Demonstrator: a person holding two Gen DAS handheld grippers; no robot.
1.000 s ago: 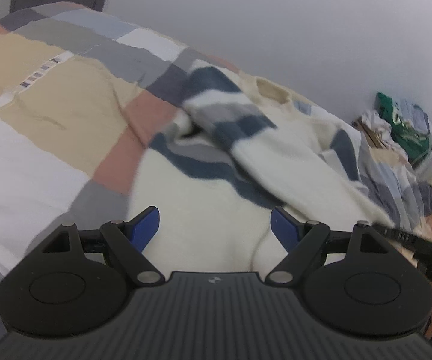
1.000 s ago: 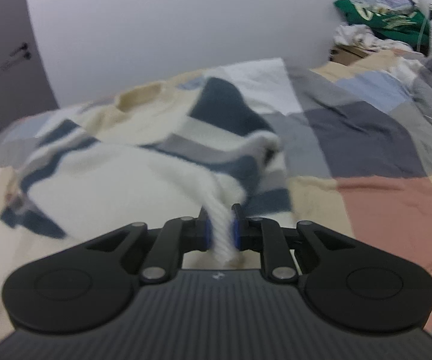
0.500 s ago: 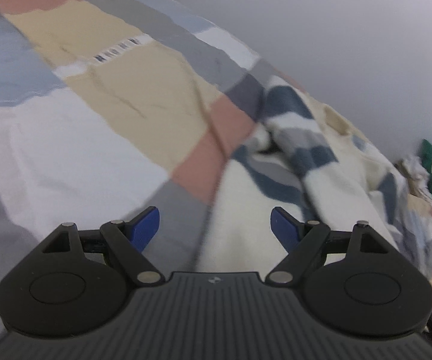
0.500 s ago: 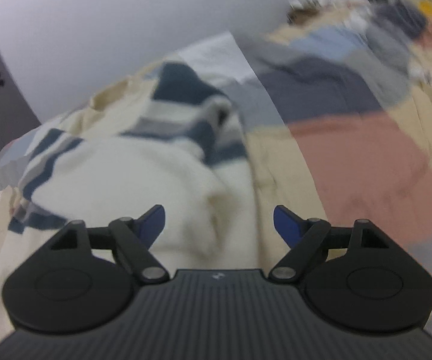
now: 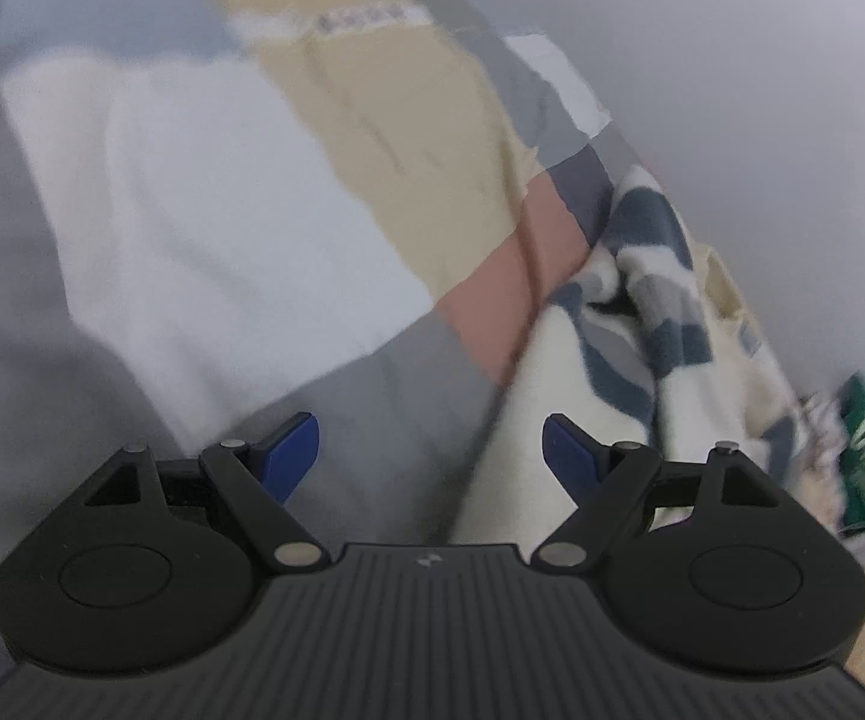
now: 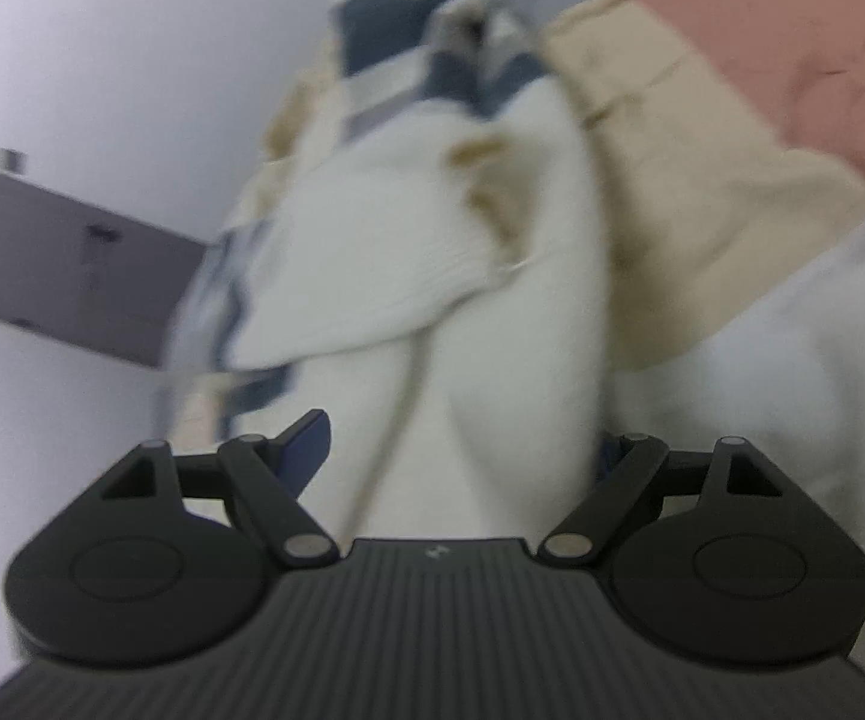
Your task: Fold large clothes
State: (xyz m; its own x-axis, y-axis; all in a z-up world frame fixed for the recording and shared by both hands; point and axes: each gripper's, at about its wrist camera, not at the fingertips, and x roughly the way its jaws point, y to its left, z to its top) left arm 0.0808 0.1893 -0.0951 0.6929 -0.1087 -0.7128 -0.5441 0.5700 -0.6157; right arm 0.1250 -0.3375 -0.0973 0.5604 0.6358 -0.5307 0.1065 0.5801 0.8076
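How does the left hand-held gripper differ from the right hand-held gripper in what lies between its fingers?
The left hand-held gripper has mostly grey quilt between its fingers, with the sweater edge near its right finger. The right hand-held gripper has a thick cream fold of the sweater filling its gap and hiding its right pad. The left shows both blue pads; the right shows one. Both stand open, gripping nothing.

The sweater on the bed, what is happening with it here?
A person with a claw in each hand is folding a striped sweater on a patchwork quilt. Both claws are open. The left claw is over the quilt at the sweater's edge; the right claw has cream fabric lying loose between its jaws.
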